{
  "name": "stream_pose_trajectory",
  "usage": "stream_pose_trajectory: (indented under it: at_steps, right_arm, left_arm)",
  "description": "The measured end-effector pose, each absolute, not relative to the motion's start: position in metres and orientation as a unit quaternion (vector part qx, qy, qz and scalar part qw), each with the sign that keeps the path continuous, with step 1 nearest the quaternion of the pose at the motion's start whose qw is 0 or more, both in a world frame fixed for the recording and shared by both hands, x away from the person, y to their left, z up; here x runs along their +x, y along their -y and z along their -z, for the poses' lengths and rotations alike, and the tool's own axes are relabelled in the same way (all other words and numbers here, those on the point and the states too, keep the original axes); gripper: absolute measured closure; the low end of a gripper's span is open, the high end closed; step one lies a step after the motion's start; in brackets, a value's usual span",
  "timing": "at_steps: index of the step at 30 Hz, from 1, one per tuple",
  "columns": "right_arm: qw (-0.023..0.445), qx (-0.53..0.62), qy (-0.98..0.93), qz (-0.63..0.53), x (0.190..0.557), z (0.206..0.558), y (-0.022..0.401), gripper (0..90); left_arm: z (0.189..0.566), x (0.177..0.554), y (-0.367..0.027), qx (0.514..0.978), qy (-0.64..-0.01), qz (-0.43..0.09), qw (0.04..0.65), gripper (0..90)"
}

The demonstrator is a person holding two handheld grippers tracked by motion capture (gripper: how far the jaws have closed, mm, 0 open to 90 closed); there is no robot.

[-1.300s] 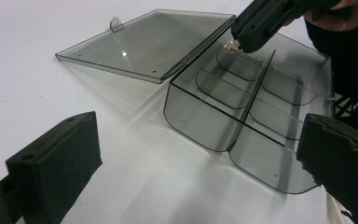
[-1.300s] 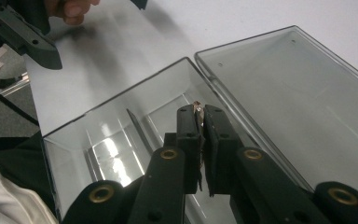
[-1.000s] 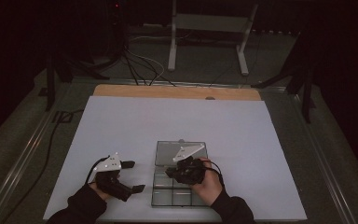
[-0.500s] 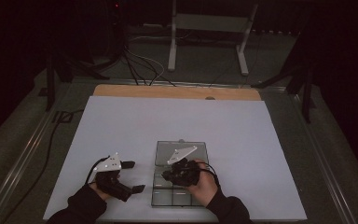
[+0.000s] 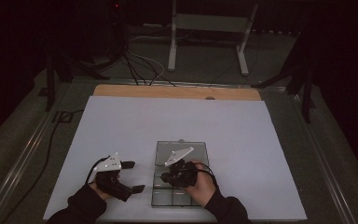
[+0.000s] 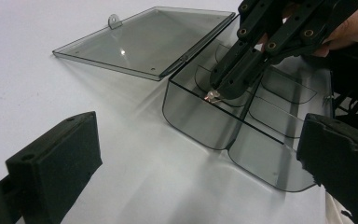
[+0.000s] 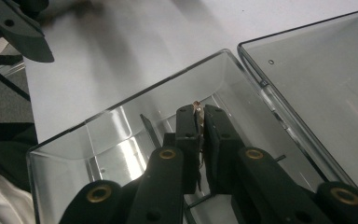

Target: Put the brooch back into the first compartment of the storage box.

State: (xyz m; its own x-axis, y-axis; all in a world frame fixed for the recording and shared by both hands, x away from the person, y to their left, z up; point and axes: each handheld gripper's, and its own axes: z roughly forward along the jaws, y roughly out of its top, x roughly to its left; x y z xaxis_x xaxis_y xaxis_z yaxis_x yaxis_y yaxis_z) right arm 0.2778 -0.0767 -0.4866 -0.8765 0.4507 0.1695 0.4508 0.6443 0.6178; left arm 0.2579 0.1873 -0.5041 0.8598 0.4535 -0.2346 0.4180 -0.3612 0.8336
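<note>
We see a clear smoky plastic organiser box [image 5: 177,186] with inner dividers near the front edge of a white table [image 5: 177,116], its hinged lid [image 6: 144,39] lying open flat on the far side of the box. The right gripper [image 7: 199,112] dips into the box's far-left compartment, its jaws pressed together on a small thin copper-coloured piece [image 6: 211,96]; what that piece is we cannot tell. The left gripper [image 5: 130,176] rests on the table just left of the box, its jaws spread wide and holding nothing. A hand [image 5: 204,185] grips the right gripper above the box.
</note>
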Motion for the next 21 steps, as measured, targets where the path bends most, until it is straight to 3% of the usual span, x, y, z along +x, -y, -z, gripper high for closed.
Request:
stream_pose_trajectory:
  at_steps: [12, 21]
  right_arm:
    - [-0.006, -0.242, 0.896, 0.372, 0.277, 0.476, 0.084, 60.7]
    - [-0.014, -0.269, 0.876, 0.399, 0.281, 0.468, 0.104, 37.6]
  left_arm:
    - [0.501, 0.257, -0.186, 0.825, -0.261, -0.022, 0.5, 0.7]
    - [0.501, 0.258, -0.185, 0.825, -0.263, -0.021, 0.5, 0.7]
